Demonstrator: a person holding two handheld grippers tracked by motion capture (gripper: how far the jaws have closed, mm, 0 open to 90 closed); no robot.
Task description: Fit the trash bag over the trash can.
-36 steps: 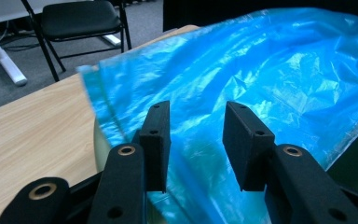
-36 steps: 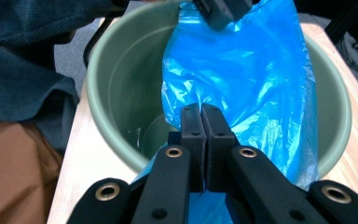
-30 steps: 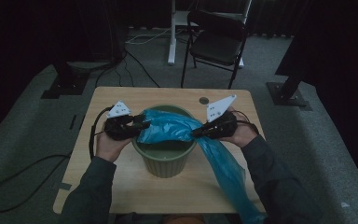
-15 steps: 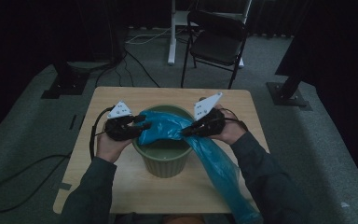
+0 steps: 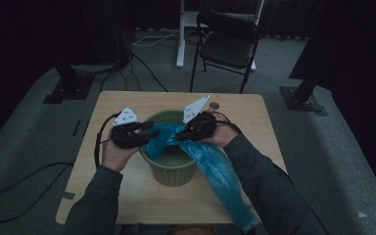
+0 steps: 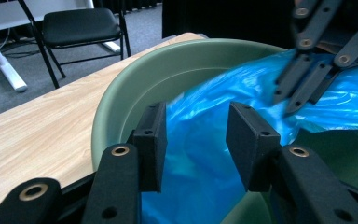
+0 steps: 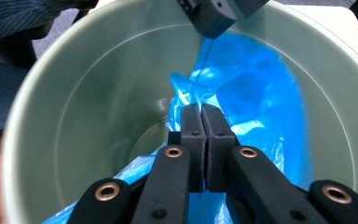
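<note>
Dark room, wooden table (image 5: 127, 196) — I'm lining the green bin (image 5: 172, 171) with the blue bag (image 5: 220, 171). My right gripper (image 5: 182, 135) pinches the bag over the bin; my left gripper (image 5: 149, 131) has been opening, bag loose between its jaws. Next — spread the mouth over the rim.

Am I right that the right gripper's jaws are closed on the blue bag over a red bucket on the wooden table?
Not quite: the bucket is green, not red, as the high view shows. The rest holds: the right gripper has its jaws closed on the blue bag over that bucket on the wooden table.
</note>
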